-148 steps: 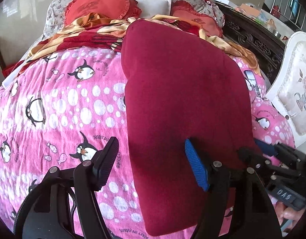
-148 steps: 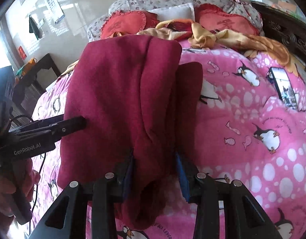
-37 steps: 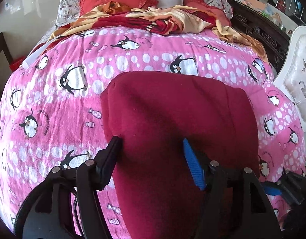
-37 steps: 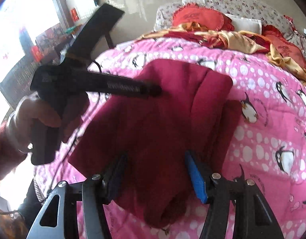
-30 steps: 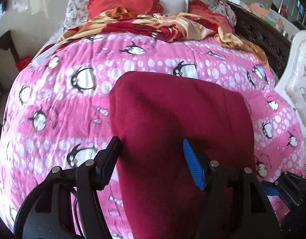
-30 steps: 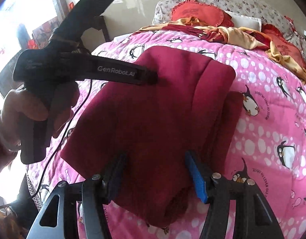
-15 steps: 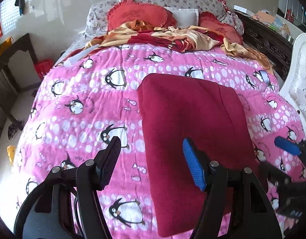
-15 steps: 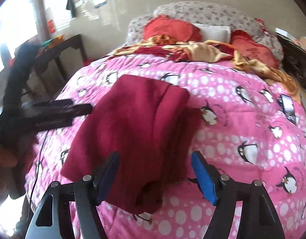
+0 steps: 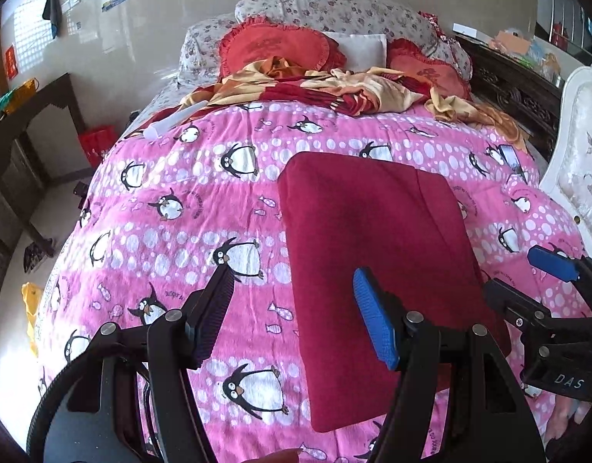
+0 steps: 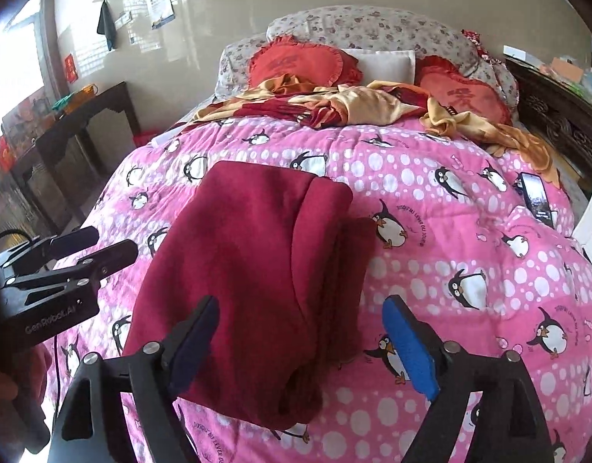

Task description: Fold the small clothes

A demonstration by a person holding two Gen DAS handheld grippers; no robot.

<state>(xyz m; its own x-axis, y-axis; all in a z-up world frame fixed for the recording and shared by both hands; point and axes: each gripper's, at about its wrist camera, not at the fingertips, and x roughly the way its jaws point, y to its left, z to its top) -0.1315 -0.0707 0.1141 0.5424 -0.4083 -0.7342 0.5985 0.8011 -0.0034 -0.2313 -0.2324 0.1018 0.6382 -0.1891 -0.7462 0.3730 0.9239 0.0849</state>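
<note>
I see the red cloth lying folded on the pink blanket, middle of the frame. My left gripper is wide and empty. My right gripper has just been opening, nothing in its jaws. A low jaw could snag the loose right flap.

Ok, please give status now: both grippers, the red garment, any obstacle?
Left gripper open, empty. Right gripper open, jaws just widened, nothing pinched. Red garment folded, lying on the penguin blanket. Phone far to the side, nothing in the way.

Bright daylight, window glare, fisheye-warped edges.
</note>
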